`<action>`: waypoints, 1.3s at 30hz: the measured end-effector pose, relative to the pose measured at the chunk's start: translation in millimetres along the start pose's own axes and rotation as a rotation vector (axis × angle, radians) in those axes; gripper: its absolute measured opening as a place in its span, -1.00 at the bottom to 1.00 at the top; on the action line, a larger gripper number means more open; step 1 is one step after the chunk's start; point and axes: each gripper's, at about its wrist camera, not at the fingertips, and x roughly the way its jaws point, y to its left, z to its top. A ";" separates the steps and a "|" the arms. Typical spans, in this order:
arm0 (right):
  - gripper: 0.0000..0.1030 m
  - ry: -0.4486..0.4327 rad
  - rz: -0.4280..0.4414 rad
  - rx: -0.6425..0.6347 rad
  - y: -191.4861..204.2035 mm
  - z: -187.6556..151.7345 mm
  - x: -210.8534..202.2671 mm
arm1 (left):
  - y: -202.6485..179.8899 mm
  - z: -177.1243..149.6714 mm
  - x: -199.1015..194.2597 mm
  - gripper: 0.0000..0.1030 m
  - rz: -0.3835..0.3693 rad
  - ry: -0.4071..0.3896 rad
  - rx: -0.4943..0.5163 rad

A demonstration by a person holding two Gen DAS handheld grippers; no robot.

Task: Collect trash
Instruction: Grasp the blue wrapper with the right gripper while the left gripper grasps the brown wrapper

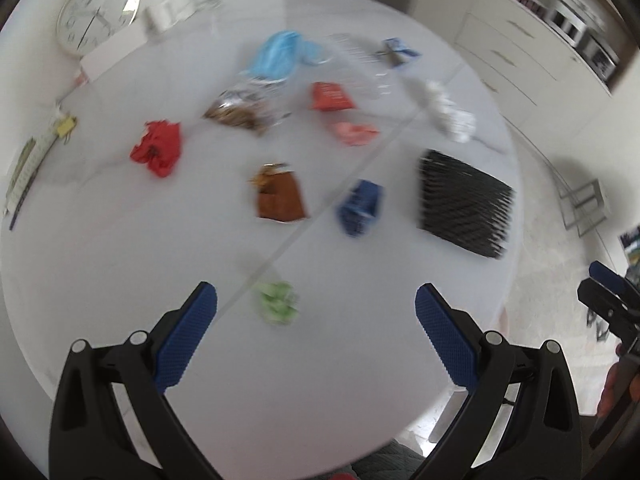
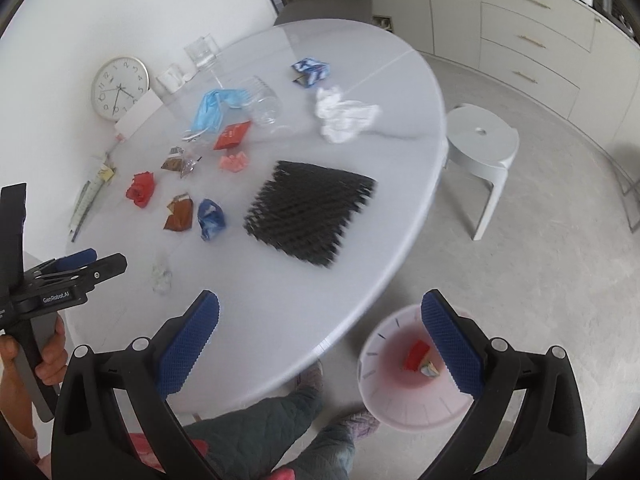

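Left gripper (image 1: 316,312) is nearest: jaws spread wide, nothing between them, hovering over the near edge of the round white table (image 1: 320,380). A small green crumpled scrap (image 1: 277,302) lies just ahead, between the blue pads (image 1: 188,340) in line of sight; my read is it's the next pick, though the left view is motion-blurred.

Right gripper (image 2: 320,320) is also wide and empty, hanging off the table's near-right edge above a pale pink bin (image 2: 404,380) on the floor. Bin already holds a red piece (image 2: 416,354) and something pale beside it, so probably a drop position.

Trash still on the table:
- blue wrapper (image 2: 211,218) and brown wrapper (image 2: 179,213), mid-table, just beside each other
- red crumple (image 2: 141,189) toward the left edge
- black mesh sheet (image 2: 310,212) toward the right edge, largest item
- white tissue wad (image 2: 344,116), clear plastic bottle (image 2: 264,100), blue mask (image 2: 214,106), red packet (image 2: 232,136) and pink scrap (image 2: 234,162) further back

Clock (image 2: 119,88) and glasses (image 2: 202,52) at the far-left edge look like non-trash; avoid.

Room: near edge is mostly bare, clear approach to the green scrap. Grey stool (image 2: 480,148) stands beside the right edge, well apart from the bin. The person's legs are under the near edge, next to the bin, so that transfer path is tight.
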 end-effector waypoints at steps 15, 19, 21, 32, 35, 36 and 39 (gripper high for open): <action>0.93 0.081 0.097 -0.246 139.7 62.7 140.7 | 70.8 61.2 48.3 0.85 -0.133 0.029 0.101; 0.67 0.140 0.050 -0.271 147.9 61.8 170.0 | 82.0 67.7 66.3 0.85 -0.165 0.054 0.101; 0.45 0.184 0.034 -0.277 148.3 57.5 181.0 | 83.2 69.2 75.1 0.85 -0.167 0.066 0.108; -0.43 0.216 0.028 -0.206 136.4 52.9 178.2 | 61.6 73.2 116.6 0.85 -0.208 0.127 0.110; -0.43 0.187 0.049 -0.155 127.1 55.5 163.0 | 53.4 75.4 131.7 0.68 -0.195 0.151 0.102; -0.43 0.179 0.045 -0.150 121.3 57.1 157.2 | 51.7 75.6 134.7 0.62 -0.191 0.156 0.096; -0.43 0.138 0.035 -0.110 107.7 60.6 133.2 | 43.1 78.1 134.0 0.29 -0.162 0.126 0.116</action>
